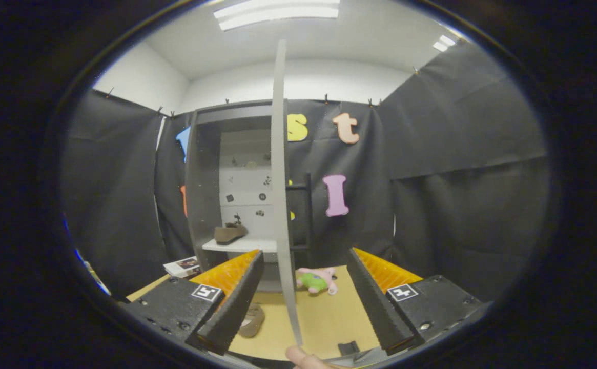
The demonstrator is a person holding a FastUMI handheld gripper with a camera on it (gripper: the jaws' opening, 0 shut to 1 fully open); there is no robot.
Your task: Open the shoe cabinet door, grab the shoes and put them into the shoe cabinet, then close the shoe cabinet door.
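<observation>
Gripper view: door edge [279, 195] between open hand-held gripper [303, 302] fingers.

shoe cabinet door [279, 169]: matt, smooth board | shoe [229, 233]: soft suede-like | desk [324, 318]: matt wood-look | plush toy [317, 280]: fuzzy cloth | gripper [298, 307] jaws apart, ridged

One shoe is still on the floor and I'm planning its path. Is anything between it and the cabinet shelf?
The open door stands edge-on between the open jaws of the gripper, right of the floor shoe. Nothing visible blocks the shelf, where another shoe sits.
</observation>
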